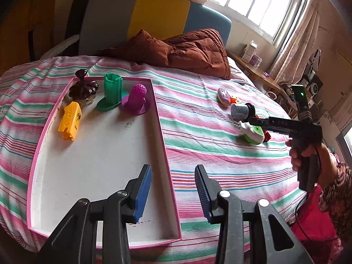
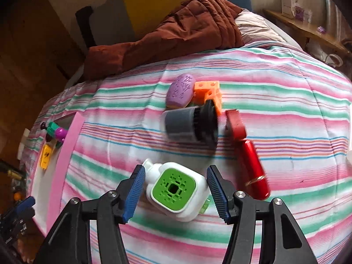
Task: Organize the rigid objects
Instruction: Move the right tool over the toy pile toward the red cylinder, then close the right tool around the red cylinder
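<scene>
The right gripper is released, its blue pads straddling a white device with a green face on the striped bedspread, without pressing it. At twelve o'clock lies a grey-and-black cylinder; at two o'clock a red tube. The left gripper is released and empty over the pink-rimmed tray, where a yellow piece sits at eleven o'clock.

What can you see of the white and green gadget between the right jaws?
The white and green gadget looks like hard plastic: a rounded white body with a square green face pierced by small slots around a dark centre hole, and a white nub at its upper left. It lies tilted on the striped bedsheet, between the open jaws of the right gripper, whose pads look just clear of it.
</scene>
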Action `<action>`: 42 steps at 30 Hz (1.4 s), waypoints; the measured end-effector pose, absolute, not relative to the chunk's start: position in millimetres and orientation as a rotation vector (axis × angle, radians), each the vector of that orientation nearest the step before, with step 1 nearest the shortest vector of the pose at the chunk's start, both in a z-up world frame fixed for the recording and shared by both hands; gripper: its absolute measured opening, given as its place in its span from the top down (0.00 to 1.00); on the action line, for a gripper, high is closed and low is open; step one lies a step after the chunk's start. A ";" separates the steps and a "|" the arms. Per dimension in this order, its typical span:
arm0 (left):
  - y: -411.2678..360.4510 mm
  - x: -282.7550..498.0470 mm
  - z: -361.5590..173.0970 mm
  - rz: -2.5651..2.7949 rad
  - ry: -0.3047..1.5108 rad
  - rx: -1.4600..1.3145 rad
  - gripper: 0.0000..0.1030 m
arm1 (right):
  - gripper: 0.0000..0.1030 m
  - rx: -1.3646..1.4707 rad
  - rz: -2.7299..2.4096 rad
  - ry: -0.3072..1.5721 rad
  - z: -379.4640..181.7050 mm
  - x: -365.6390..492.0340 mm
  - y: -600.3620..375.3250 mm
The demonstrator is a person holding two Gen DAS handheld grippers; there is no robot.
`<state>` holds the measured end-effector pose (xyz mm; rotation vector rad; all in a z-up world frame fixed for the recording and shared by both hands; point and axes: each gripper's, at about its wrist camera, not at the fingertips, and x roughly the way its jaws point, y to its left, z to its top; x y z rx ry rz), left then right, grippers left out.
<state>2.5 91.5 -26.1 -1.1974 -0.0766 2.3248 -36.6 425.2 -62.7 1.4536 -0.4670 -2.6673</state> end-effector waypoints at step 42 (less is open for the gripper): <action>203.1 15.6 -17.4 2.135 0.096 -1.153 0.61 | 0.74 1.386 -3.102 -0.540 -99.9 23.0 475.9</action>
